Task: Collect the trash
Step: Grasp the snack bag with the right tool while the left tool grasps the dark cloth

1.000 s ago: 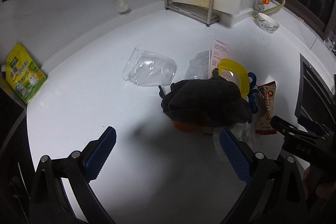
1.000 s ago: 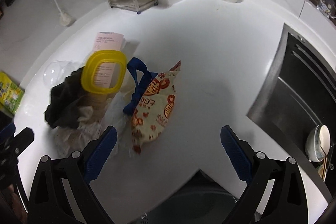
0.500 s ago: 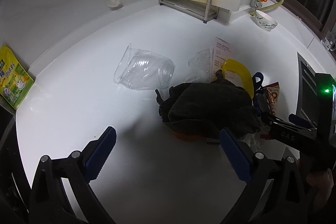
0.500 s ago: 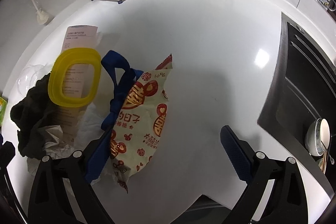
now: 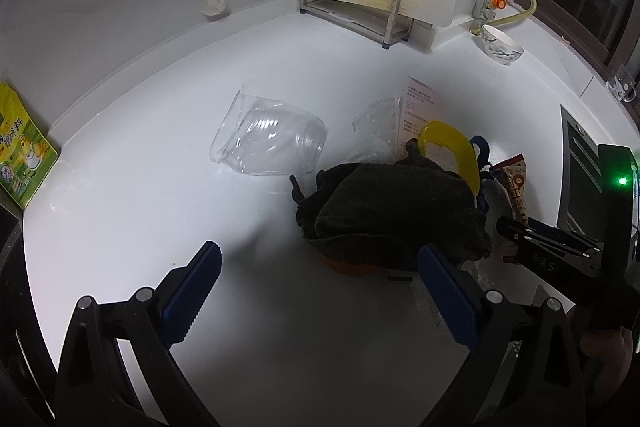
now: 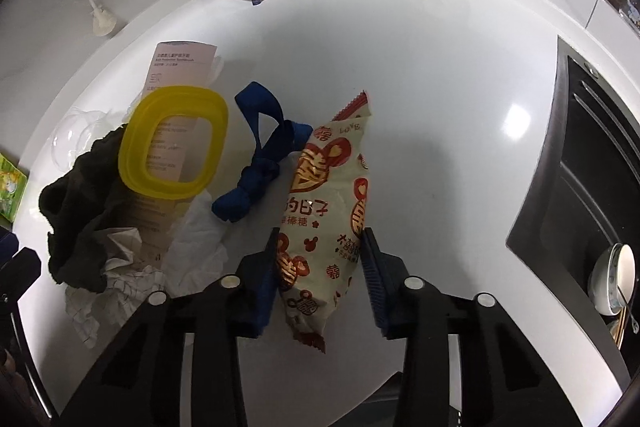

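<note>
Lying on the white bench [image 6: 440, 107], a cream snack packet [image 6: 324, 211] printed with red hearts and characters is pinched at its lower half by the right gripper [image 6: 320, 259], whose fingers have just been closing. Left of the packet, a yellow lid [image 6: 174, 141] is propped on a dark cloth [image 6: 80, 199]. The left gripper [image 5: 316, 291] is held wide open, empty, near the cloth; beyond it a clear jar [image 5: 268, 143] lies toppled.

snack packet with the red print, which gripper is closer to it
Right. The right gripper has just closed its jaws on the snack packet. The left gripper hangs open over bare counter beside the dark cloth.
</note>
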### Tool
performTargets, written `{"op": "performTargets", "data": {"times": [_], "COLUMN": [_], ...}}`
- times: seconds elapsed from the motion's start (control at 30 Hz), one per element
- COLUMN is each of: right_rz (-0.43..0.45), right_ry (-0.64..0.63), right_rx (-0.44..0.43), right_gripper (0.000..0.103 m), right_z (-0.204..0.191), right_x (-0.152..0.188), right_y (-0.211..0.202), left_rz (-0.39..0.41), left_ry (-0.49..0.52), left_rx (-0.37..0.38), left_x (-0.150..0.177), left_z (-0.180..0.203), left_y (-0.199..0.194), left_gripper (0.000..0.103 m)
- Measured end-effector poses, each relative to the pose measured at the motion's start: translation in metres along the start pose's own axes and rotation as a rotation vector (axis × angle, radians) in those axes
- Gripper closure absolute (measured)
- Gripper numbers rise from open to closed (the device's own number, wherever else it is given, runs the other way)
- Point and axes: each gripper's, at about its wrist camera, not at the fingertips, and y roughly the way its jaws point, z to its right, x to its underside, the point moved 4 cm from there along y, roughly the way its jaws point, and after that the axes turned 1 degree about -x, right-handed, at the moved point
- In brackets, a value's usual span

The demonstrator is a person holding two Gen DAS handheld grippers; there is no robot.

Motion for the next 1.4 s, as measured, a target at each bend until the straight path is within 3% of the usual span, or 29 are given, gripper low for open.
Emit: {"op": "performTargets", "data": {"times": [0.57,0.73,0.9,0.93,0.97,1.1,1.17,1.27,1.4], "right_rz": [0.057,0.063,0.062,0.062,0.059,0.054,0.052,0.053,0.06], "right_ry": [0.069,0.087,0.092,0.093,0.092,0.091,0.091,0.088,0.082], "right_rx": [-0.021,-0.028,-0.036,-0.037,-0.037,-0.039,-0.041,-0.047,-0.057], "right_gripper": [0.066,0.066,0.066,0.066,0.066,0.066,0.066,0.066,0.066], "right_z": [0.022,0.024,0.023,0.023,0.023,0.023,0.022,0.02,0.016], "right_x": [0.014,0.014,0.014,0.014,0.014,0.015,0.016,0.017,0.019], "right_y": [-0.032,-0.035,-0.036,-0.036,-0.036,-0.035,-0.035,-0.036,-0.04], "left_rz": [0.04,0.061,0.034,0.033,0.03,0.018,0.012,0.014,0.042], "left_ry": [0.01,0.056,0.086,0.077,0.069,0.068,0.058,0.035,0.022], "left_rx": [0.076,0.049,0.018,0.031,0.048,0.062,0.076,0.097,0.104], "left_x": [-0.019,-0.023,-0.023,-0.023,-0.023,-0.022,-0.021,-0.022,-0.027], "left_z": [0.031,0.044,0.047,0.047,0.046,0.045,0.042,0.036,0.03], "left_y": [0.007,0.018,0.037,0.039,0.04,0.043,0.043,0.039,0.028], "left_gripper": [0.006,0.006,0.008,0.016,0.031,0.057,0.076,0.086,0.09]}}
